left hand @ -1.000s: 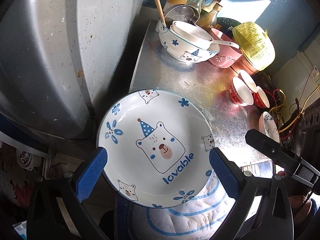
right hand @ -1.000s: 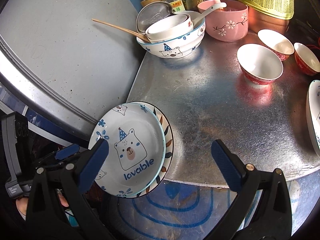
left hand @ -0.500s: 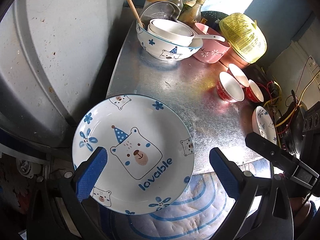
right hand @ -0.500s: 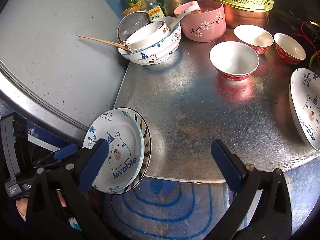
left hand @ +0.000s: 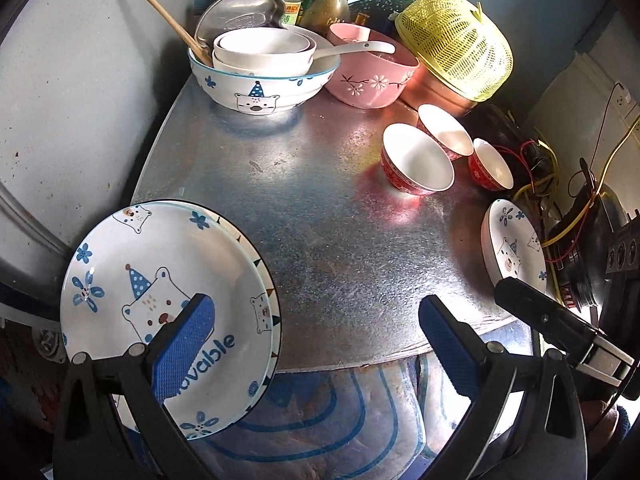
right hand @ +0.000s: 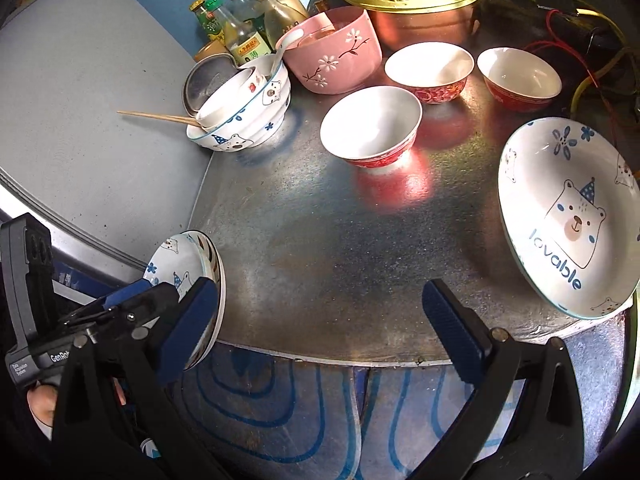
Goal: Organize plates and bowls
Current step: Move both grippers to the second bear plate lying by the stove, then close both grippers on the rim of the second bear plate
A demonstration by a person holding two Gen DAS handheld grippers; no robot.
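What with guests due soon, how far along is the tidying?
Done: one bear plate sits on a patterned plate at the table's front corner; white bowls nest in the bear bowl. In hand: nothing; left gripper and right gripper are open. Left: second bear plate and three red bowls stand apart.

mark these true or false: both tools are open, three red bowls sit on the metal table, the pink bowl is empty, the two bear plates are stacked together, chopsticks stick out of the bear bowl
1. Both tools are open. True: the left tool and the right tool both have their fingers wide apart.
2. Three red bowls sit on the metal table. True.
3. The pink bowl is empty. False: a white spoon rests in it.
4. The two bear plates are stacked together. False: one bear plate lies at the table's left edge, the other bear plate at its right.
5. Chopsticks stick out of the bear bowl. True.
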